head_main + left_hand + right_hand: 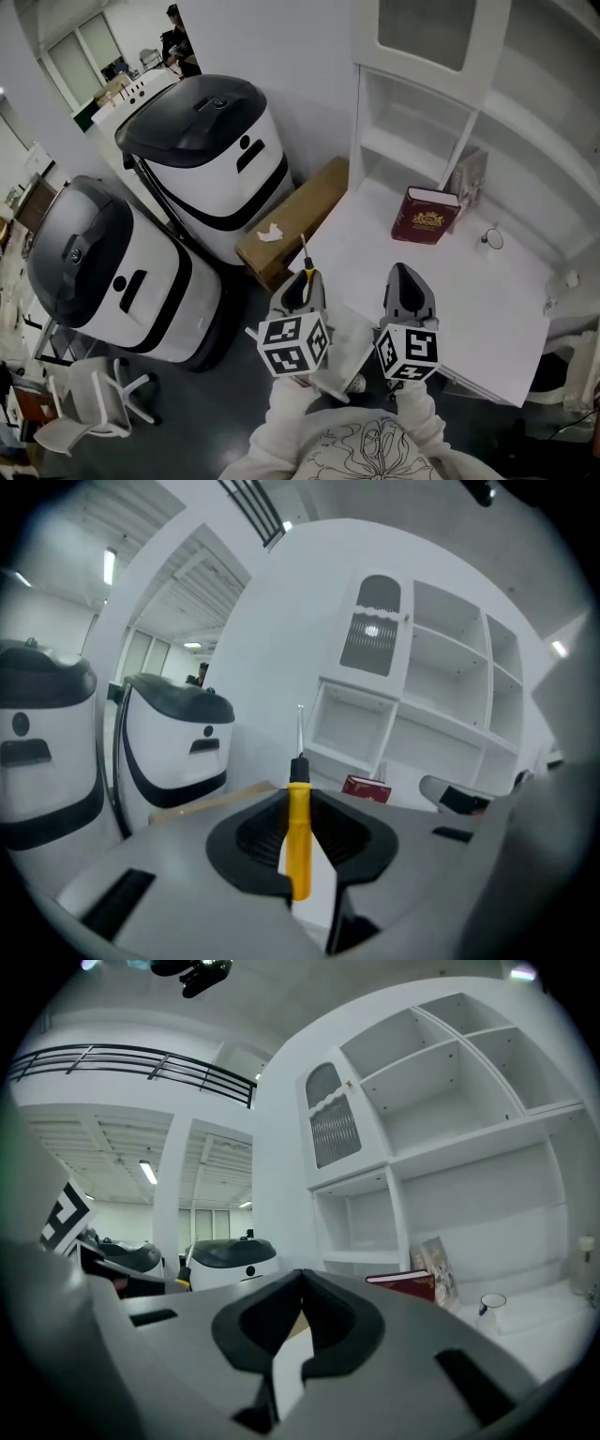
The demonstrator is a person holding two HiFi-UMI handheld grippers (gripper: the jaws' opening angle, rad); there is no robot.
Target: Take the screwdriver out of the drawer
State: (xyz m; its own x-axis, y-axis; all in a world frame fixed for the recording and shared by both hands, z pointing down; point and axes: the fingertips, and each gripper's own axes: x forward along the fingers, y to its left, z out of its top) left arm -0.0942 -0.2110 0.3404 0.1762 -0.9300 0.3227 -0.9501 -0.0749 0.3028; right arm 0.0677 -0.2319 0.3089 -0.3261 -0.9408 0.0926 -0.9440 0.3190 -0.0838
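Low centre of frame, two grippers: the left gripper (300,289) pinches one yellow-handled screwdriver (306,261), tip up, the right gripper (410,283) pressed together, empty, one red book (425,216) beyond on the white desk (487,319).

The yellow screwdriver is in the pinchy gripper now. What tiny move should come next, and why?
Probably swing the left hand-held gripper over the white desk top and lower it there. Its jaws are clamped on the yellow-handled metal screwdriver, held up in the air, and bare desk lies in front of the dark red book.
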